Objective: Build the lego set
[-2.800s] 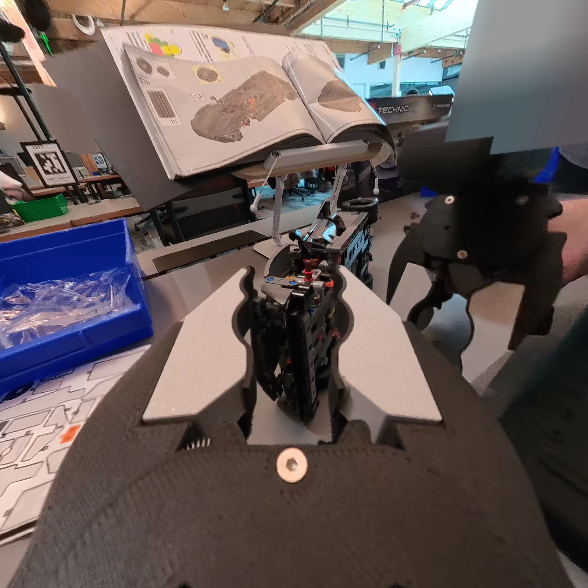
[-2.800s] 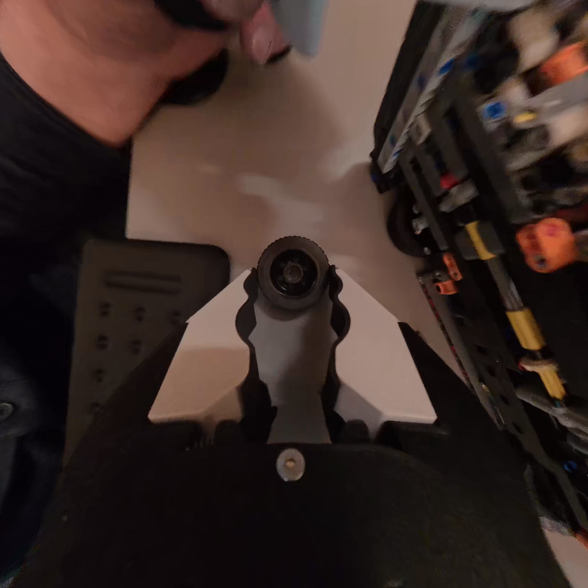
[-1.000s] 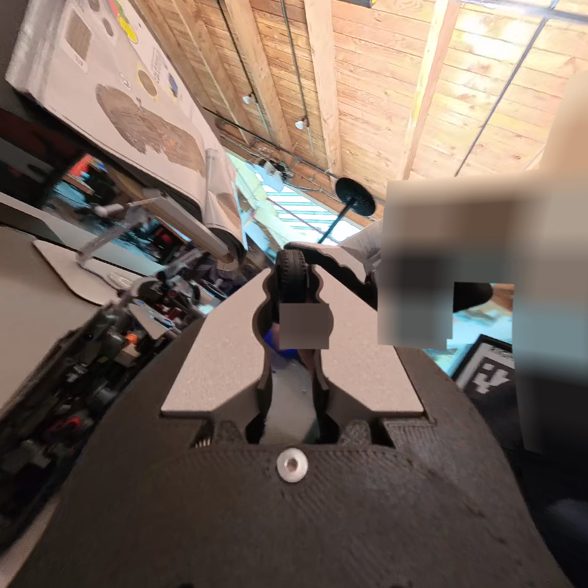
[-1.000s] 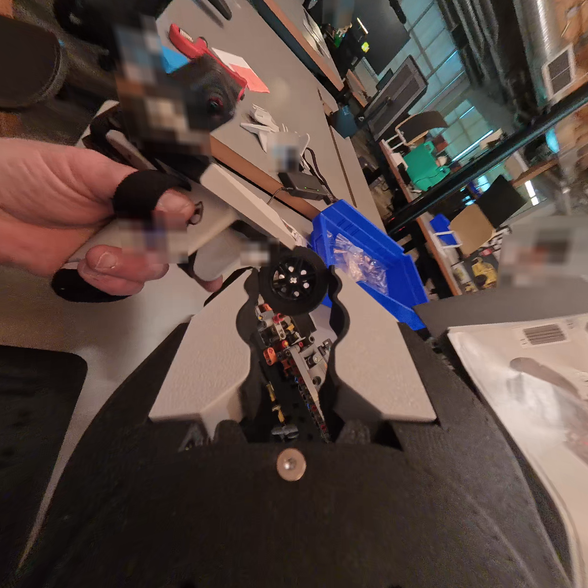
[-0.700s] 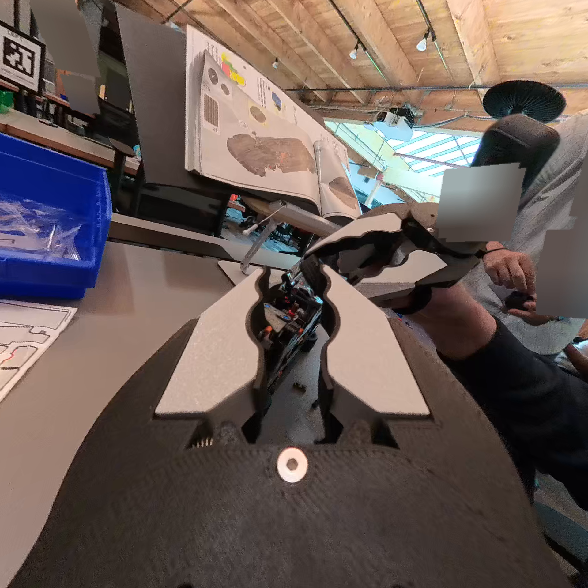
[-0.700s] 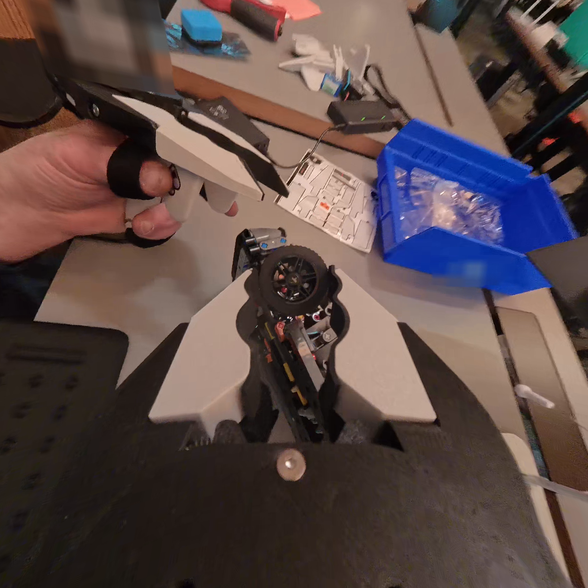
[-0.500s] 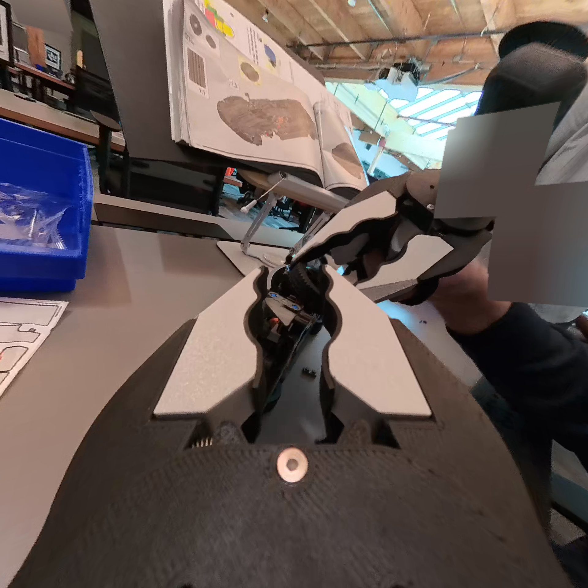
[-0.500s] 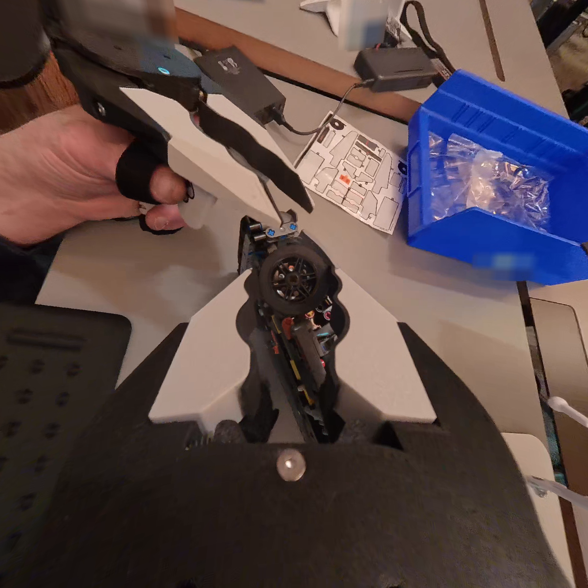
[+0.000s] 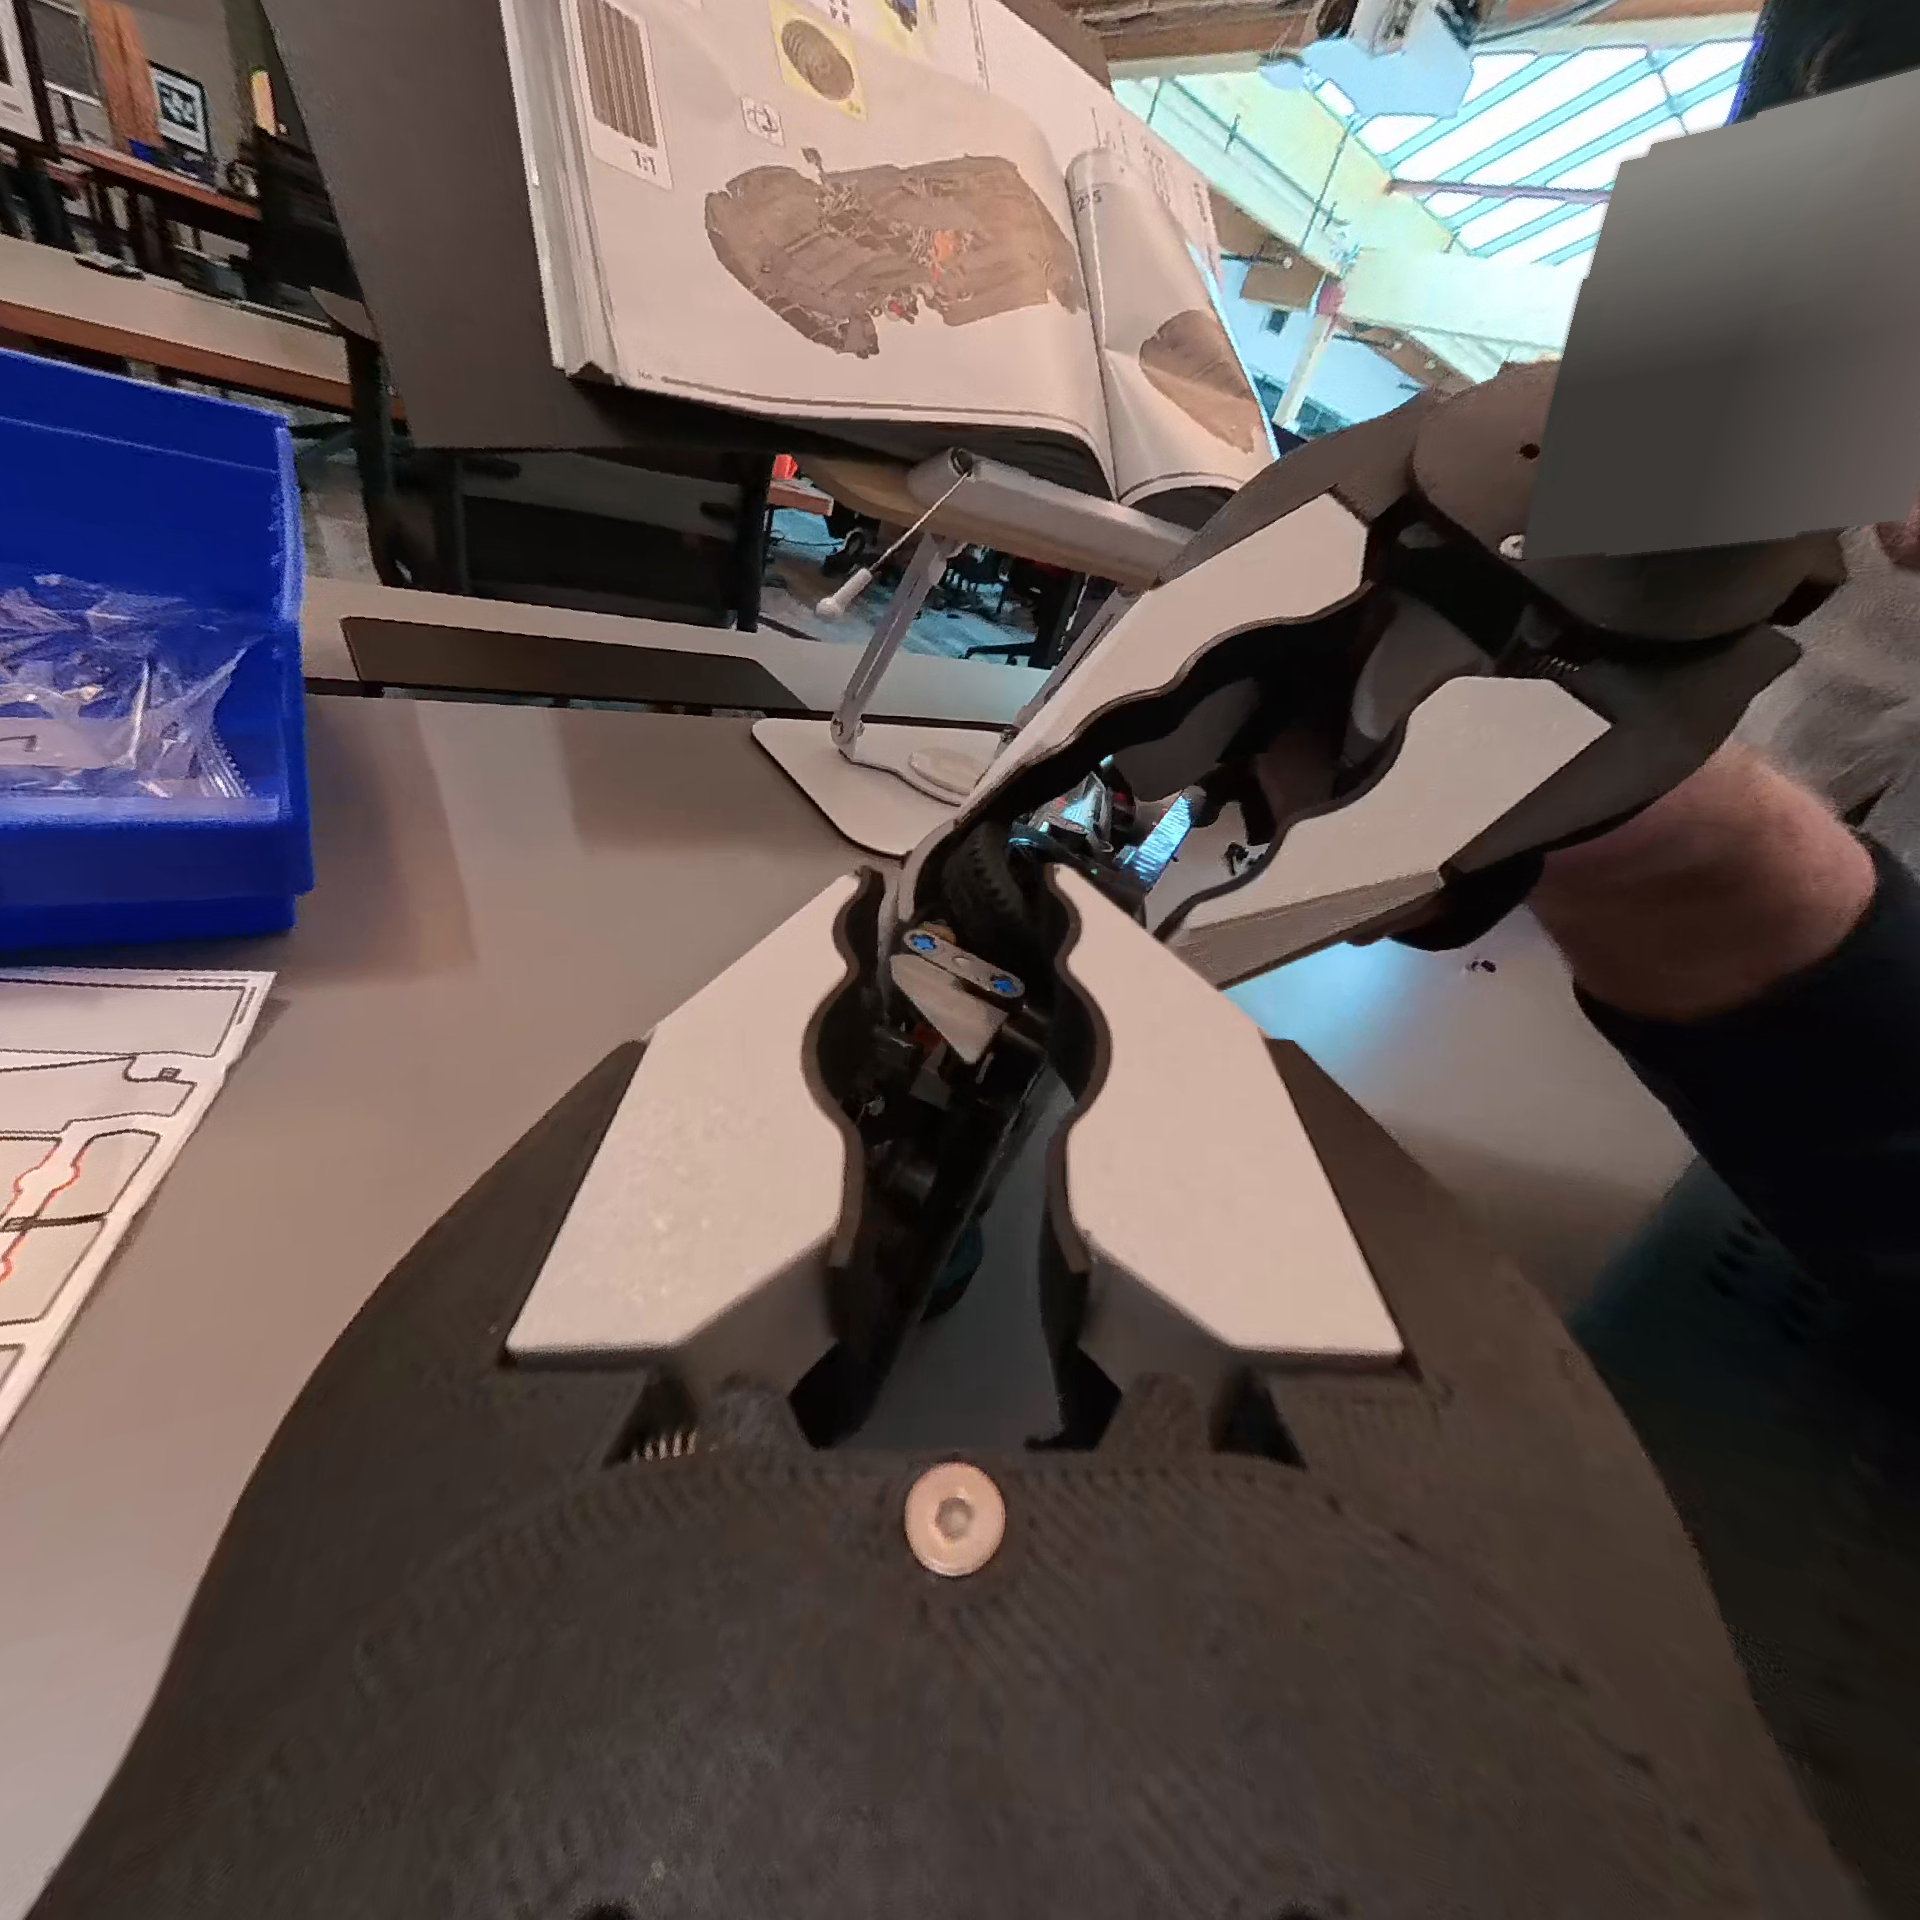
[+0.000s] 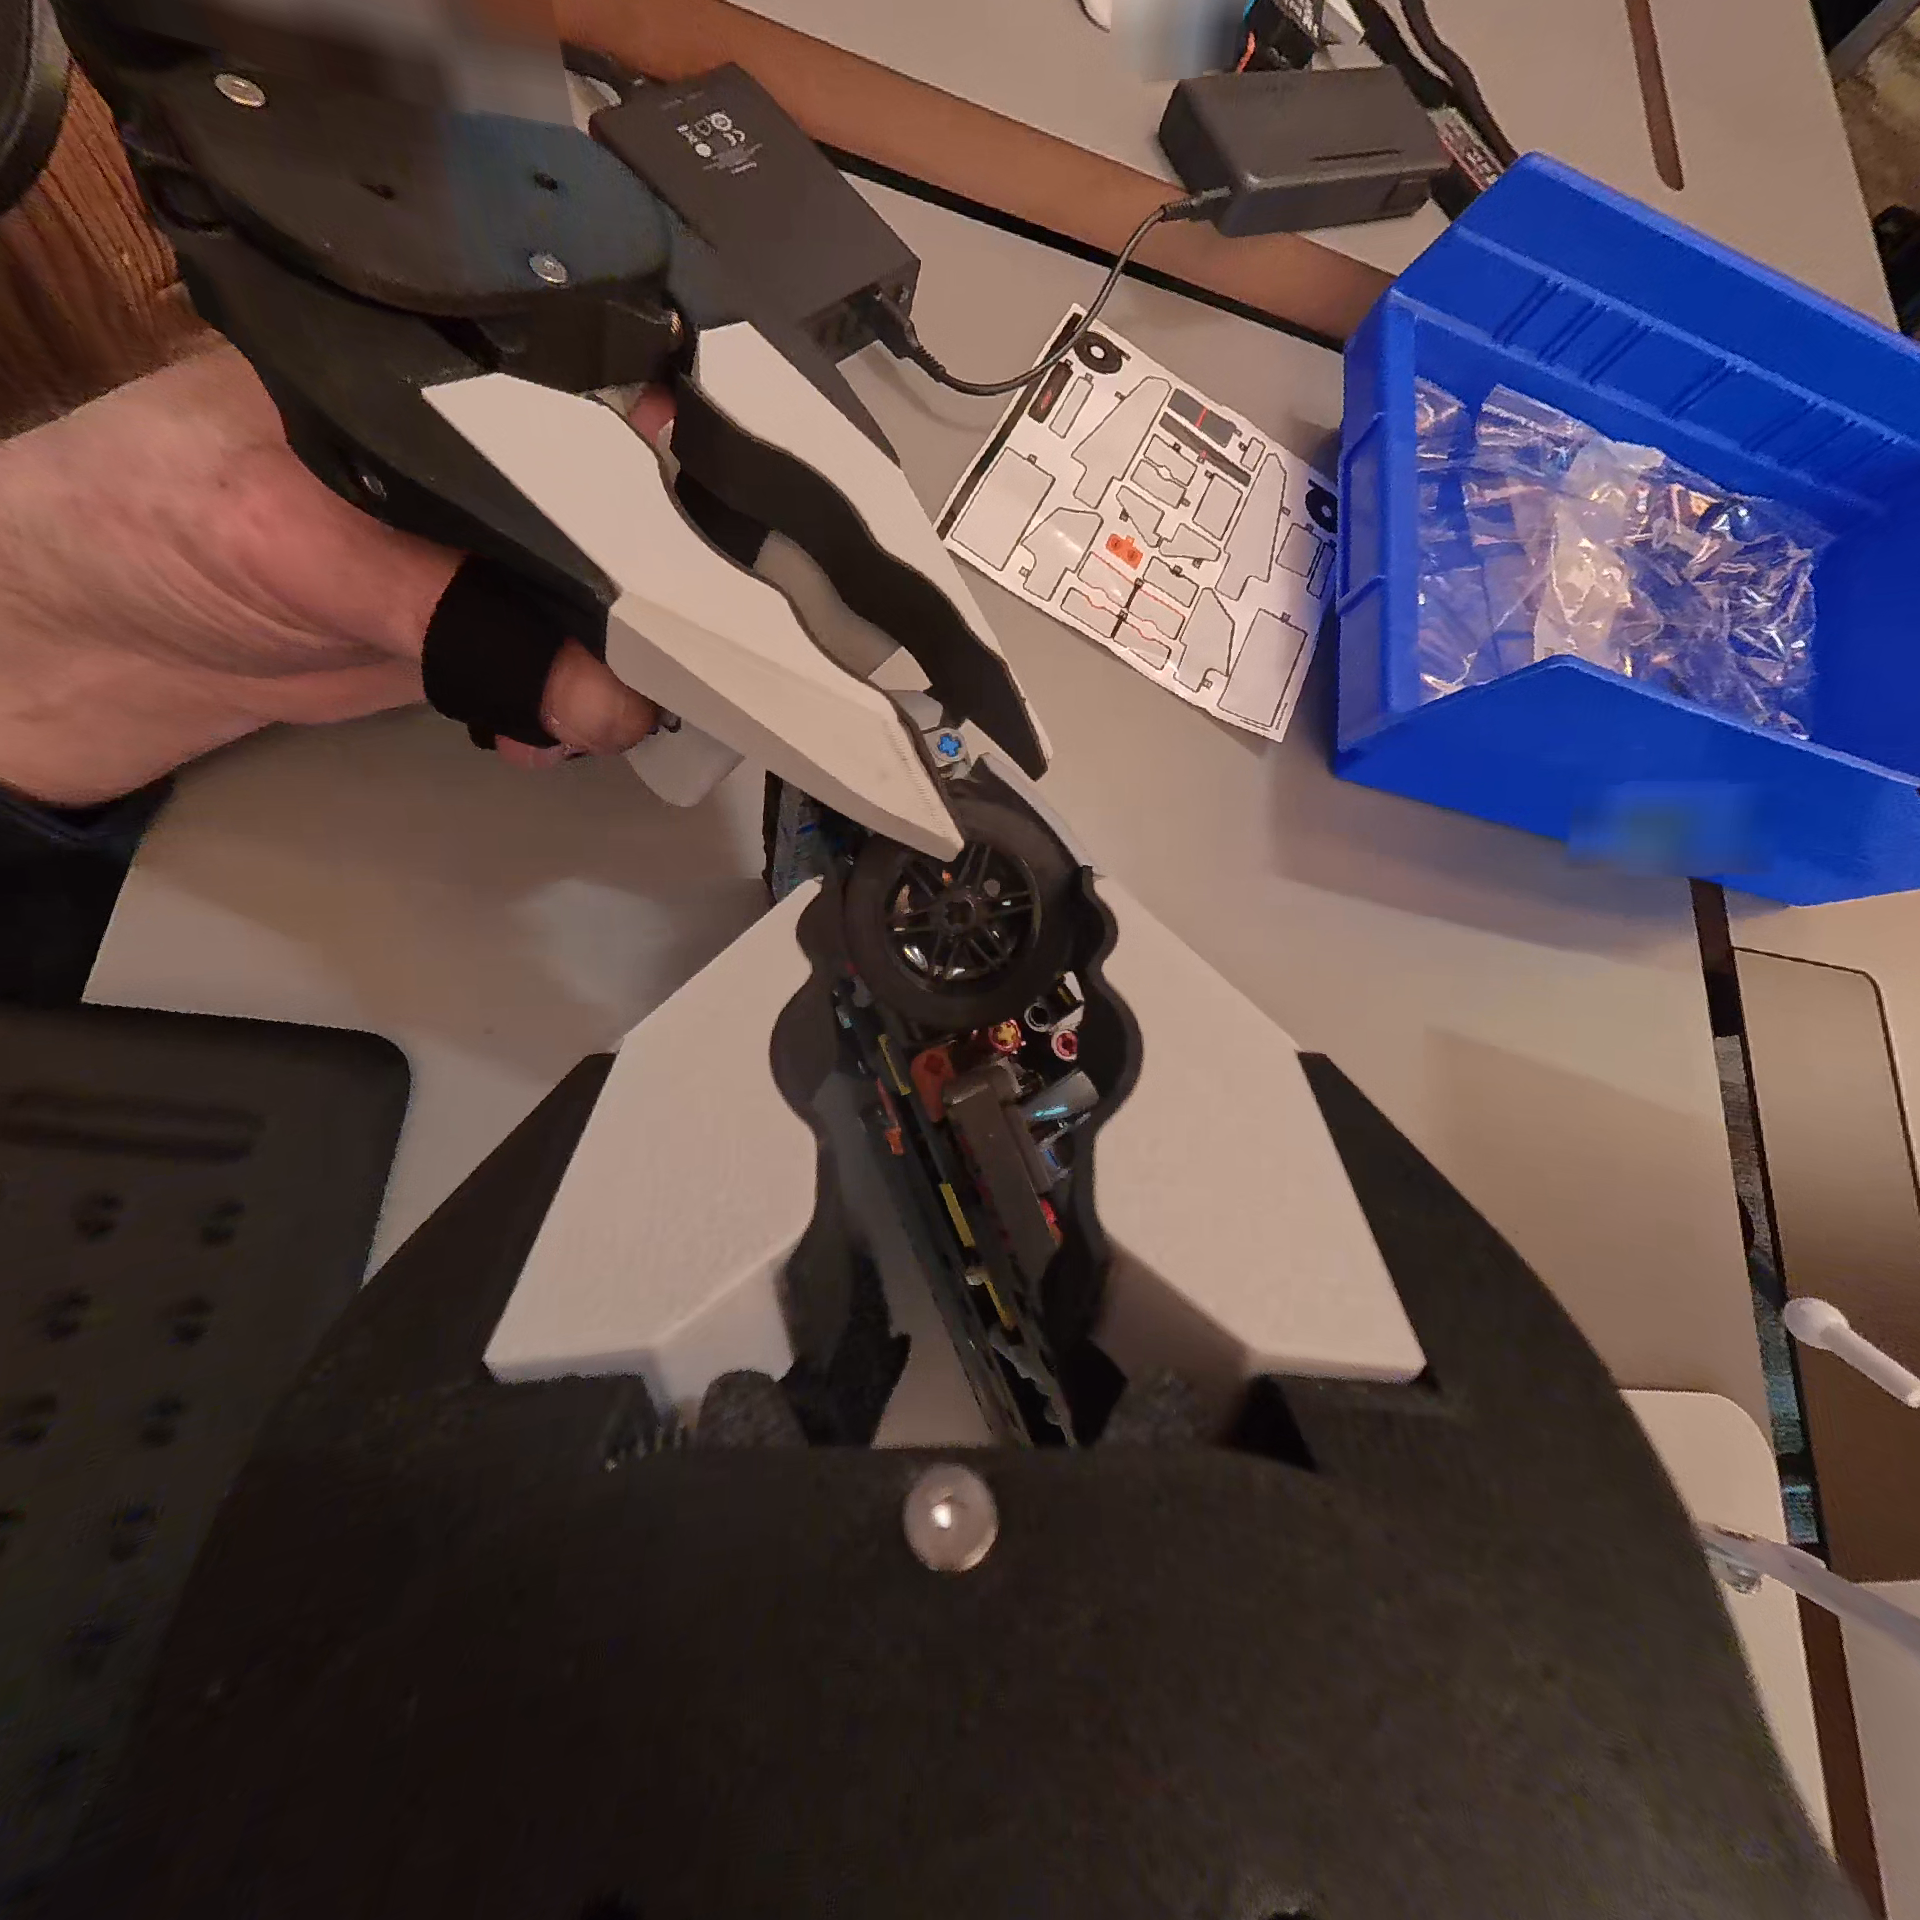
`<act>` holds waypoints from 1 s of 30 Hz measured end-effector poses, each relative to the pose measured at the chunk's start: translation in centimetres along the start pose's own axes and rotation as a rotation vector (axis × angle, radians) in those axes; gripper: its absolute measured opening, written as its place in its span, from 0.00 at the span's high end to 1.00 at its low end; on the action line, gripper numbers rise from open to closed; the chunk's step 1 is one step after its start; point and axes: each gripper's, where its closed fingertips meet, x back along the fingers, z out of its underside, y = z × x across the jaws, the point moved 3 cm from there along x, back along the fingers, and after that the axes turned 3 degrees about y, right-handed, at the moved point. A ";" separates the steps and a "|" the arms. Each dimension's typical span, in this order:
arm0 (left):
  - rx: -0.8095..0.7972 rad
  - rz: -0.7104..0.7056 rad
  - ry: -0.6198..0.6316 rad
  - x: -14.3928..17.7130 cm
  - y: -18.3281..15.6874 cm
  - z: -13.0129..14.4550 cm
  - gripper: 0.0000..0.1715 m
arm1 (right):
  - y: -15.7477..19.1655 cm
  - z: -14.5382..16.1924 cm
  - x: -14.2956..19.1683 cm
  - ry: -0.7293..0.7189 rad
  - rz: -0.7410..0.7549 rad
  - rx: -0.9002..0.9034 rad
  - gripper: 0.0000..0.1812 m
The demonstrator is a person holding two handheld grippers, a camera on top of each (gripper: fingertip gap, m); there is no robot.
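– Right gripper [image 10: 956,906] first: how does it stand?
– Clamped on a small black wheel [image 10: 961,920]; the tyre sits pinched between the two fingertips, spoked hub facing the camera.
– And the lego car chassis [image 10: 987,1174]?
– It lies on the grey table [image 10: 1351,987], running lengthwise under the right gripper and seen through the gap between its fingers; black beams with yellow, red and orange bits. The wheel is right over its far end; whether they touch I cannot tell.
– Left gripper [image 9: 958,904]?
– It comes in from the opposite side, held by a person's hand [image 10: 208,582]; its tips meet the right gripper's tips at the wheel. Its fingers stand a little apart, with the chassis end and a grey plate with blue pins [image 9: 961,971] between them; whether they press on the model I cannot tell.
– What else is on the table?
– A blue bin [image 10: 1558,748] with clear plastic bags [image 10: 1621,582] inside, well apart from the chassis; a sticker sheet [image 10: 1143,520] flat just beside the bin; two black power adapters [image 10: 748,187], one of them partly behind the left gripper; a dark perforated mat [image 10: 156,1195] at the near edge.
– The instructions?
– An open instruction book [image 9: 831,208] is propped on a grey stand [image 9: 1029,509] beyond the chassis, pages tilted toward the left wrist camera.
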 end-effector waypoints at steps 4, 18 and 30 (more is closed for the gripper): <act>-0.017 0.002 0.028 -0.3 -0.1 0.0 0.86 | 0.0 0.1 0.0 -0.007 -0.032 -0.036 0.77; -0.067 -0.026 0.067 -0.5 -0.1 0.1 0.90 | 0.3 0.4 1.1 -0.053 -0.094 -0.077 0.85; -0.110 -0.039 0.067 -0.5 -0.1 0.2 0.90 | 0.6 0.8 0.7 -0.033 -0.117 -0.106 0.88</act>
